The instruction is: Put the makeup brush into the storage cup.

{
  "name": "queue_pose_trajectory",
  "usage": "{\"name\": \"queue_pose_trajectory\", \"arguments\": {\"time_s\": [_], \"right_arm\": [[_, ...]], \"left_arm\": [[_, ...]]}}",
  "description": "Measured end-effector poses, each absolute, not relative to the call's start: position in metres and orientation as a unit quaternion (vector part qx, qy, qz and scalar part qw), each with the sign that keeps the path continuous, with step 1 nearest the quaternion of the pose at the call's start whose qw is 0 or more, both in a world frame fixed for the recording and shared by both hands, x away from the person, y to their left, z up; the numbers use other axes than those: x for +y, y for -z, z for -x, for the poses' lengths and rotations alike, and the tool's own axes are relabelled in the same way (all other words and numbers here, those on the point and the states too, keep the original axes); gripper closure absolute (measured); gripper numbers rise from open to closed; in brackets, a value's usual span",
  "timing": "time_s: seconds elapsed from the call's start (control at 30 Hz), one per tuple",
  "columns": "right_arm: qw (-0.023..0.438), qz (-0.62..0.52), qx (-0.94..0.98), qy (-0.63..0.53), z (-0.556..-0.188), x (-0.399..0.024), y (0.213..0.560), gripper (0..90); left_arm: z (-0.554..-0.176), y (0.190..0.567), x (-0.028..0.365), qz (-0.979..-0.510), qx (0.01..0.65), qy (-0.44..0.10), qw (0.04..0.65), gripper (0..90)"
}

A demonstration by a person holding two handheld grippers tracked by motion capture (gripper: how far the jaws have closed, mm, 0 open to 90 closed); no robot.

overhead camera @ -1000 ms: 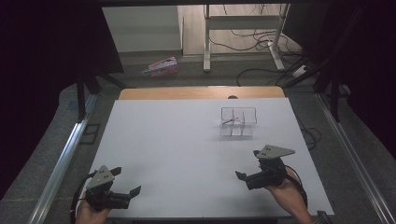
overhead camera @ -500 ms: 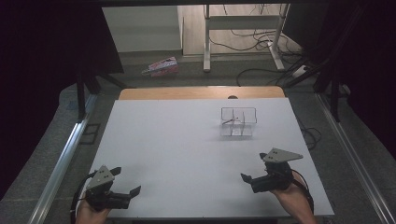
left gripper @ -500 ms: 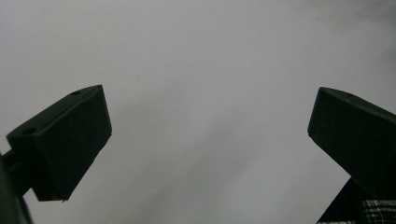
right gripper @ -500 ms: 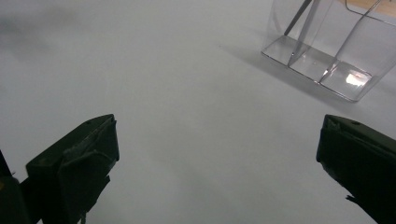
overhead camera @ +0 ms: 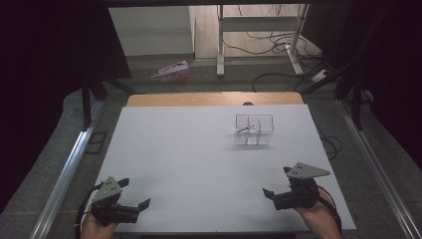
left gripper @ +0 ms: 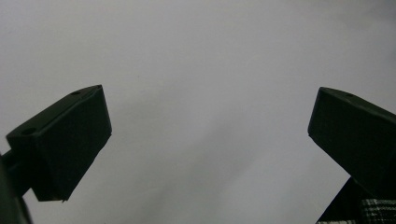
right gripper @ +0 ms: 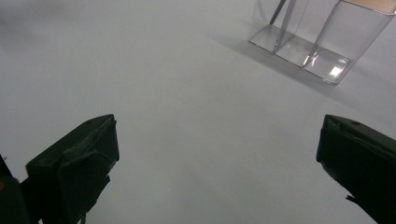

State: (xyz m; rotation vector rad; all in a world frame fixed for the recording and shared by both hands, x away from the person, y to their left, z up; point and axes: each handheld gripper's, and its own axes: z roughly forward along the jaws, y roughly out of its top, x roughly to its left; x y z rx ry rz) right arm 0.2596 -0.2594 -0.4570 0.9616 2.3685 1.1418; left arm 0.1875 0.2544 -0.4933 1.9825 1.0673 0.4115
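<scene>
Clear box [overhead camera: 254, 130] sitting untouched — right gripper [overhead camera: 278, 191] pulling back toward table edge, left gripper [overhead camera: 133, 195] idling, both w/ jaws apart, empty.

White table [overhead camera: 199, 149], grey floor [overhead camera: 209, 82], cables [overhead camera: 271, 50], metal stand [overhead camera: 259, 22], dark curtains [overhead camera: 50, 59]

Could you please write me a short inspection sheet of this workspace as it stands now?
Surface: white table, bare apart from the organiser.
Job's things: clear plastic organiser, upright at far right, a thin stick inside.
Clutter: nothing seen.
Grippers: left gripper and right gripper at the near edge, jaws open, empty.
Cables: loose cables on the floor beyond.
Surroundings: pink packet on the floor; metal stand.
</scene>
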Motion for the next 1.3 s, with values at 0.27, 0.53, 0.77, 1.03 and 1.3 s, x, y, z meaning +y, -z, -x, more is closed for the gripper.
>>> {"name": "queue_pose_trajectory", "arguments": {"time_s": [0.27, 0.53, 0.77, 1.03, 1.3], "right_arm": [[0.170, -0.350, 0.830, -0.400, -0.255, -0.271, 0.460, 0.0], [0.174, -0.361, 0.826, -0.396, -0.248, -0.281, 0.461, 0.0], [0.178, -0.370, 0.823, -0.393, -0.243, -0.289, 0.463, 0.0], [0.184, -0.380, 0.818, -0.391, -0.238, -0.299, 0.464, 0.0], [0.181, -0.393, 0.816, -0.384, -0.233, -0.309, 0.469, 0.0]], "left_arm": [[-0.187, 0.493, 0.254, -0.788, 0.425, -0.166, 0.413, 0.0], [-0.187, 0.493, 0.254, -0.788, 0.426, -0.166, 0.413, 0.0], [-0.187, 0.493, 0.255, -0.786, 0.425, -0.165, 0.417, 0.0], [-0.187, 0.493, 0.255, -0.787, 0.425, -0.165, 0.416, 0.0], [-0.187, 0.494, 0.254, -0.790, 0.425, -0.167, 0.410, 0.0]]}}
